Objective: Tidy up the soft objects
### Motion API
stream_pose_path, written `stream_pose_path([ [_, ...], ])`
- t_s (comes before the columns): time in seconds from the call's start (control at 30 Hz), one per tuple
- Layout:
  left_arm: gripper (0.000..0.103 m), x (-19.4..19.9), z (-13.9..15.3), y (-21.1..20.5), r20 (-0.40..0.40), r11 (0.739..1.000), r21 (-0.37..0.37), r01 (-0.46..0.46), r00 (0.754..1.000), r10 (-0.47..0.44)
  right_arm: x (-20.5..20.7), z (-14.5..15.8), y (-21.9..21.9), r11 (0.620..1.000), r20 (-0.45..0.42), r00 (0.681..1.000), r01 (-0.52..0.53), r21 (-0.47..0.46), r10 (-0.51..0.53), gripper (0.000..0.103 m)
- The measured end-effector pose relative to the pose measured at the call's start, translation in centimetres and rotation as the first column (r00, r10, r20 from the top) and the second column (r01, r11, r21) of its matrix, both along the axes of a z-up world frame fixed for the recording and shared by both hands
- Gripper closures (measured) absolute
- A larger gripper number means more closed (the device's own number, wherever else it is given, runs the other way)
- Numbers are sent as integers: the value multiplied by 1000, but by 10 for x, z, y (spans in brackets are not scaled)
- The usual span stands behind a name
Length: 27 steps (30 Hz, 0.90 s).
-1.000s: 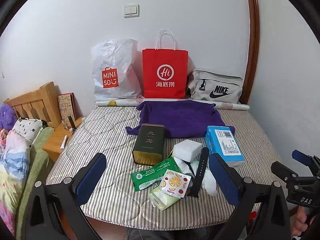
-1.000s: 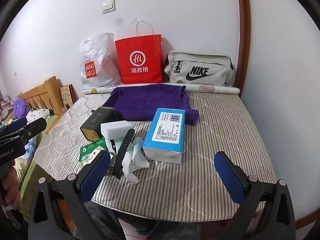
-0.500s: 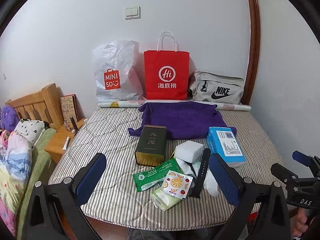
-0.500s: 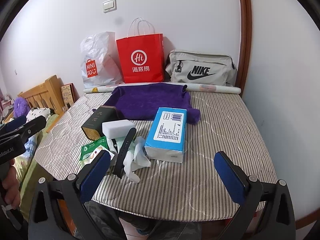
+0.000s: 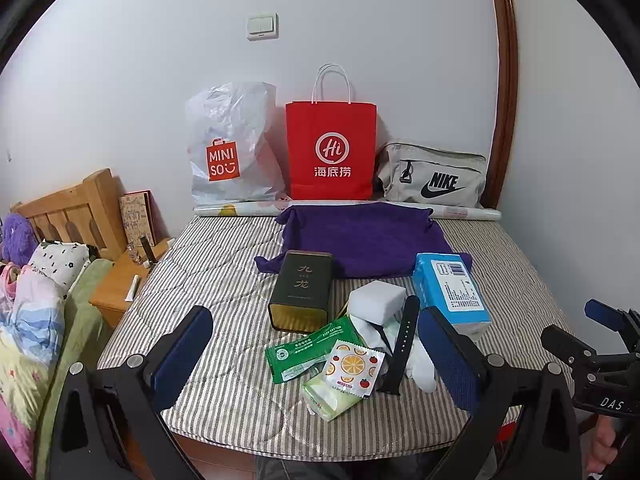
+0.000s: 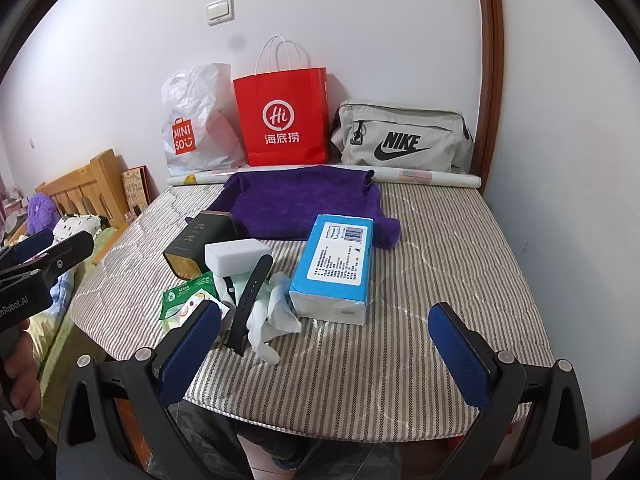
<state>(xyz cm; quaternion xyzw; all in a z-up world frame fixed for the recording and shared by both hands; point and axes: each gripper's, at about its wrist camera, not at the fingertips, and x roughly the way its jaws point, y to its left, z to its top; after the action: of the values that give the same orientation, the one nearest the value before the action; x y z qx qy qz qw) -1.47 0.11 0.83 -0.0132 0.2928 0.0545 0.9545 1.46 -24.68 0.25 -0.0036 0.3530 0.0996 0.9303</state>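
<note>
Left wrist view: your left tool [image 5: 316,354] hangs wide open and empty over the striped bed's [image 5: 224,280] near edge. Snack packets [image 5: 320,356], a white sponge [image 5: 376,300] and crumpled cloth overlap, so closing there could snag several.

Right wrist view: your right tool [image 6: 324,354] is open, empty. The tissue pack [image 6: 336,264] lies ahead; squeezing could crush it.

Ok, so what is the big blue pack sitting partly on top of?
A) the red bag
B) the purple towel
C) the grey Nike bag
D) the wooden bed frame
B: the blue pack has its far end lying over the near edge of the purple towel spread on the striped mattress, while the bags stand further back against the wall.
</note>
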Motion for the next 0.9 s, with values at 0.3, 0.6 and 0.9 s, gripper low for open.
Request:
stream_pose_path([
  [0.3,0,-1,0,0,2,1000,0,6,1000,-6,0,0,0,1000,-2,1000,-2,0,2,1],
  [0.6,0,-4,1,-1,6,1000,0,9,1000,-9,0,0,0,1000,-2,1000,-3,1,3,1],
  [0.9,0,-5,2,0,4,1000,1,12,1000,-12,0,-1,0,1000,-2,1000,-4,-2,4,1],
])
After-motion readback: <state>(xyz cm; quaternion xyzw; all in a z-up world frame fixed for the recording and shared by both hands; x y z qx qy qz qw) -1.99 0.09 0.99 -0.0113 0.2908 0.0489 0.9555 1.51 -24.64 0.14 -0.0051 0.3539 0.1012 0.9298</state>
